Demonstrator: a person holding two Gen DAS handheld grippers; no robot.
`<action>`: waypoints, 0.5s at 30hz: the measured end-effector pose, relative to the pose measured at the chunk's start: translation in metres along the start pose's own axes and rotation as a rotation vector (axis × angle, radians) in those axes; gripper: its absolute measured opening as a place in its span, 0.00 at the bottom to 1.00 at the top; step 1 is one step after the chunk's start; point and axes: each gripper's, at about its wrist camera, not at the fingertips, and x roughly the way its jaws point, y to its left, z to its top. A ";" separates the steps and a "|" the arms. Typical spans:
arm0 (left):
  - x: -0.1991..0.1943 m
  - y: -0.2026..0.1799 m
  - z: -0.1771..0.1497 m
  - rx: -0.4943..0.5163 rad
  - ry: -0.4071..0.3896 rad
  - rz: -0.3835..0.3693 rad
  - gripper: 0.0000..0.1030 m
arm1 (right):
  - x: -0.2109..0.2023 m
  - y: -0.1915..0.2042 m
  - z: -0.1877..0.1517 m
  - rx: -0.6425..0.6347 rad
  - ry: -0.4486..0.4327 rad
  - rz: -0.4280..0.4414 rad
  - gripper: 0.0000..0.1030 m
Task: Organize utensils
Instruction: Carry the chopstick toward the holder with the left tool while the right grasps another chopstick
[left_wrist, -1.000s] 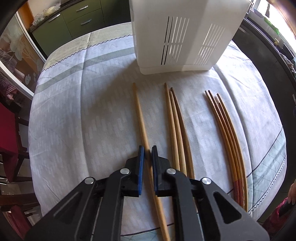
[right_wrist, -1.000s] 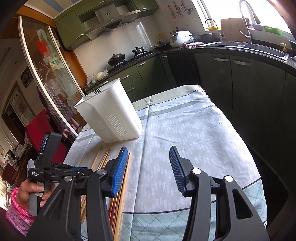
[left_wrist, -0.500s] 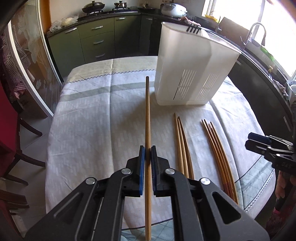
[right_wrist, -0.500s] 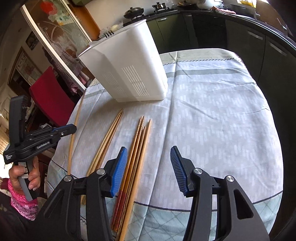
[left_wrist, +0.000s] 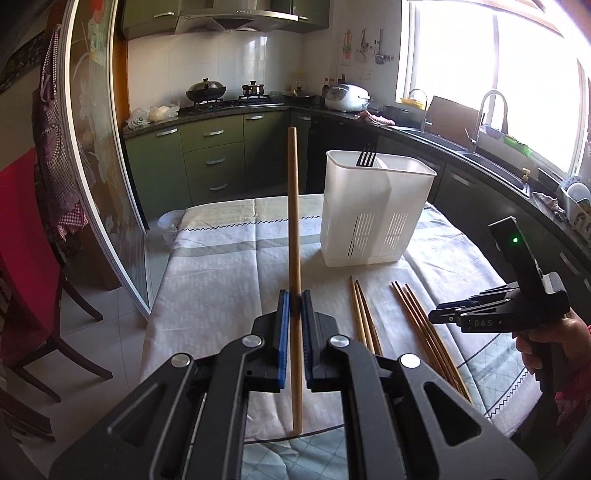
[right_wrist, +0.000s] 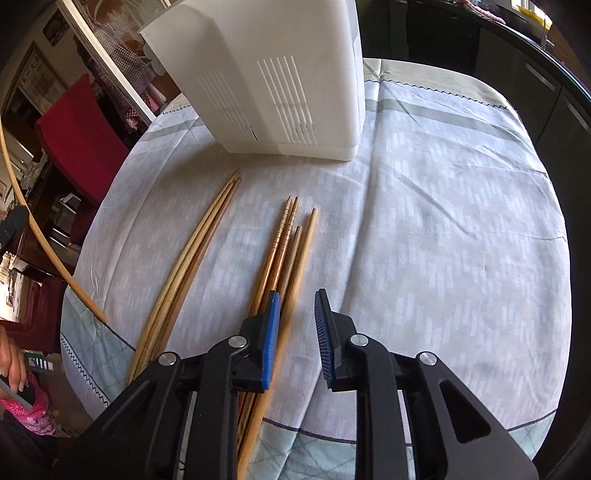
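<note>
A long wooden chopstick (left_wrist: 294, 236) is pinched between the blue pads of the left hand-held gripper (left_wrist: 294, 308), whose jaws are pressed together on it. The stick stands nearly upright, lifted off the table (left_wrist: 221, 273), its upper end well above the jaws and its lower end hanging below them. In the right wrist view the same stick shows as a curved line at the far left edge.

Ahead and to the right of the left hand-held gripper stands a white plastic utensil holder (left_wrist: 376, 210) with slotted walls and an inner divider; the tines of a fork (left_wrist: 365, 158) stick out of its top. Between that holder and the gripper's right side, two groups of chopsticks lie on the tablecloth: a lighter pair (left_wrist: 364, 315) nearer the gripper and a darker, reddish-brown bundle (left_wrist: 424, 325) further right.

The right hand-held gripper (right_wrist: 296, 321) points down at that darker bundle (right_wrist: 280, 243). Its jaws are closing, with a gap between the pads; one blurred chopstick (right_wrist: 291, 295) from the bundle's right edge runs between them, close against the left pad, and the right pad stands clear of it. The lighter pair (right_wrist: 195, 243) lies to this gripper's left, and the holder (right_wrist: 280, 74) stands ahead of it.

At the right of the left wrist view, a person's hand (left_wrist: 554, 343) grips the handle of the right hand-held gripper.
</note>
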 end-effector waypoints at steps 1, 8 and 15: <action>-0.001 0.001 -0.001 -0.003 -0.003 0.001 0.06 | 0.002 0.002 0.000 -0.004 0.007 -0.011 0.19; -0.008 0.005 -0.005 -0.007 -0.016 -0.011 0.06 | 0.012 0.012 0.006 -0.029 0.033 -0.062 0.17; -0.014 0.003 -0.009 0.003 -0.028 -0.012 0.07 | 0.031 0.026 0.028 -0.057 0.040 -0.140 0.14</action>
